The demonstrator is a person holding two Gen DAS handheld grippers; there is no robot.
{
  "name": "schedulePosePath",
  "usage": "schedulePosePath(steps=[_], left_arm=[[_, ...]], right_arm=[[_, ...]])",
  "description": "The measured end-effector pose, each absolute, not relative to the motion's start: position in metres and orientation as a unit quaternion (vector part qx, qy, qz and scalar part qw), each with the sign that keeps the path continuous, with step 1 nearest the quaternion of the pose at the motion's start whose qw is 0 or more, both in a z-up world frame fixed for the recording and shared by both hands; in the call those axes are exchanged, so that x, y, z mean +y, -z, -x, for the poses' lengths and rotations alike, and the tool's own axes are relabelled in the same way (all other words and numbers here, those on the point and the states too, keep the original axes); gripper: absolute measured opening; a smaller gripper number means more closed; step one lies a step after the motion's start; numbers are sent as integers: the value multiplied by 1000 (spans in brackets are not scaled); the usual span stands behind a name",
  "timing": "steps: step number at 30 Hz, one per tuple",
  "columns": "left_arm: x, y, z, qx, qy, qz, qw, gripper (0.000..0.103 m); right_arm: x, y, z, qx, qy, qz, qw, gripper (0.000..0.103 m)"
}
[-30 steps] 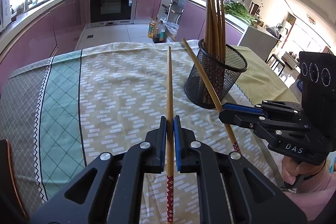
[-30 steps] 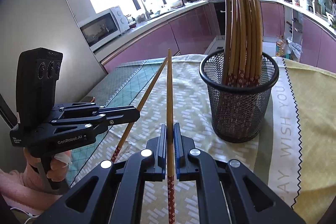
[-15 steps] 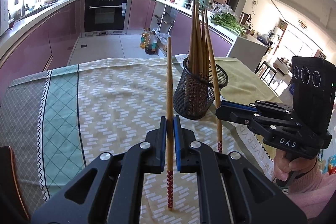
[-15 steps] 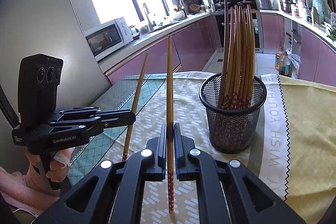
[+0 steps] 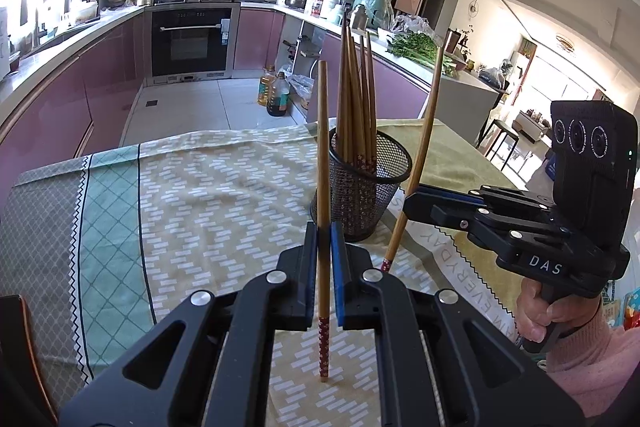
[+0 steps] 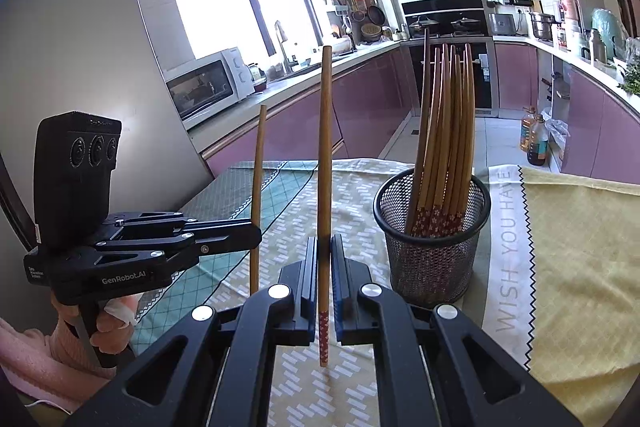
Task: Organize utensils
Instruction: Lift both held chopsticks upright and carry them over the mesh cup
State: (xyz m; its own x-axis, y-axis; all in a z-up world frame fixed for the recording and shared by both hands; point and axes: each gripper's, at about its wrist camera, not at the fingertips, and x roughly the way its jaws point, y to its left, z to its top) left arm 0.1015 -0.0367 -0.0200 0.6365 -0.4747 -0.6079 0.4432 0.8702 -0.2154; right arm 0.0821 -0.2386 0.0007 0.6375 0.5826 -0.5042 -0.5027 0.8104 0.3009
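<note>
The left gripper (image 5: 324, 239) is held level at lower centre of its view, jaws clamped on one chopstick (image 5: 322, 163) kept nearly upright; the right gripper (image 6: 325, 251) is likewise closed on a second chopstick (image 6: 325, 163); the mesh holder (image 6: 432, 239), filled with chopsticks, is seen right of centre on the patterned tablecloth (image 6: 560, 247); a microwave (image 6: 208, 87) is seen at upper left.

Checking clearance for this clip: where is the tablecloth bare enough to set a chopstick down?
Bare tablecloth runs from the mesh holder toward the green border. Crowded: the holder, full of chopsticks, and the strip between it and the two grippers.
</note>
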Motion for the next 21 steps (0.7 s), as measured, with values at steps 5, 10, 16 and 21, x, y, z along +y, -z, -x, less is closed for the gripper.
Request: schedulePosePath(steps=[5,10,16,21], left_arm=[[-39,15,-99,335,259,20,906,8],[-40,12,-99,332,259,19,907,8],[-42,10,-100,329,259,16,908,8],[-44,6,-99,322,261,15,910,8]], right_arm=[[-241,-4,-81,297,-299,-66,905,6],[-244,-6,-81,292,-296,-65,907,6],[-247,-12,-81,283,-291,-63,912,6],[-250,-16,-81,277,-286,-61,915,6]])
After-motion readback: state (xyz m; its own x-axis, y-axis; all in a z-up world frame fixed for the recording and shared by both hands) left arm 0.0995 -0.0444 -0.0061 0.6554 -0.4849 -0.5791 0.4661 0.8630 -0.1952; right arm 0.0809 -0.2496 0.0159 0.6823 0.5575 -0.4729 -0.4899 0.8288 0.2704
